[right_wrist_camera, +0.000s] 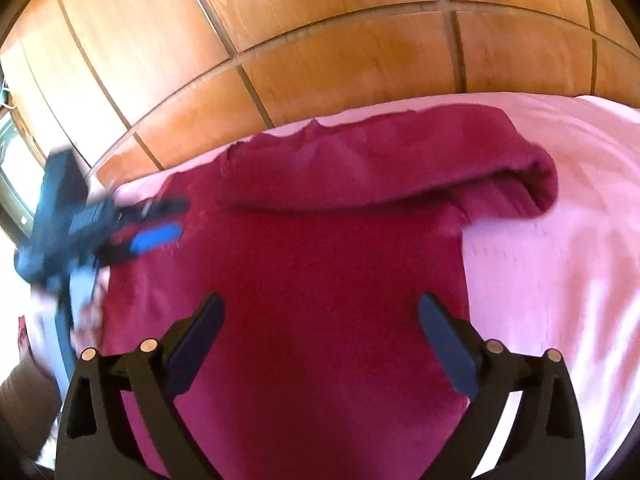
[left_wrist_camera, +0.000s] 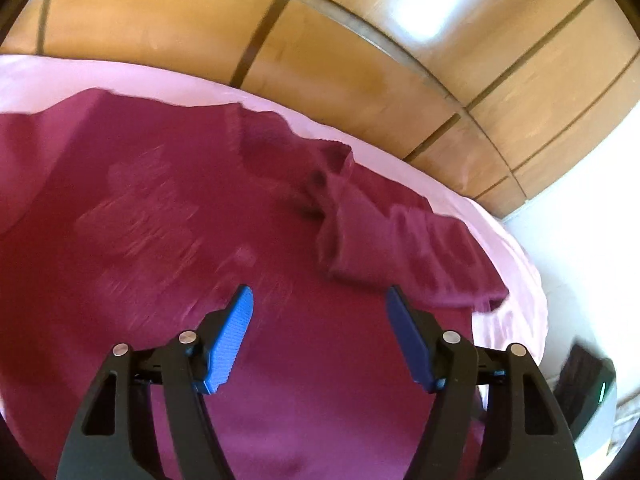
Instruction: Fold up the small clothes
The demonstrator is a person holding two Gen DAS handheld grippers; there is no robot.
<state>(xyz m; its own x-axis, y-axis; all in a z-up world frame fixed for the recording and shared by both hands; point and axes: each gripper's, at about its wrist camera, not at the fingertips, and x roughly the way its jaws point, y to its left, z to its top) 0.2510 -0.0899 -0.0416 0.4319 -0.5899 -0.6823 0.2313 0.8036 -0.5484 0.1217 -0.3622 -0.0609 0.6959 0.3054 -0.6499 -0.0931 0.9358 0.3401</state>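
A dark red garment (left_wrist_camera: 168, 208) lies spread on a pink sheet (left_wrist_camera: 120, 80); it also shows in the right wrist view (right_wrist_camera: 320, 264). One sleeve is folded across the top of it (right_wrist_camera: 400, 168). A bunched sleeve lies at the right in the left wrist view (left_wrist_camera: 400, 240). My left gripper (left_wrist_camera: 320, 300) is open and empty just above the cloth. My right gripper (right_wrist_camera: 320, 312) is open and empty over the garment's middle. The left gripper also shows, blurred, at the left of the right wrist view (right_wrist_camera: 160, 220).
A wooden panelled headboard (right_wrist_camera: 320, 40) stands right behind the bed. The pink sheet (right_wrist_camera: 560, 240) extends to the right of the garment. A white wall (left_wrist_camera: 592, 200) and a dark device (left_wrist_camera: 584, 380) lie past the bed's right edge.
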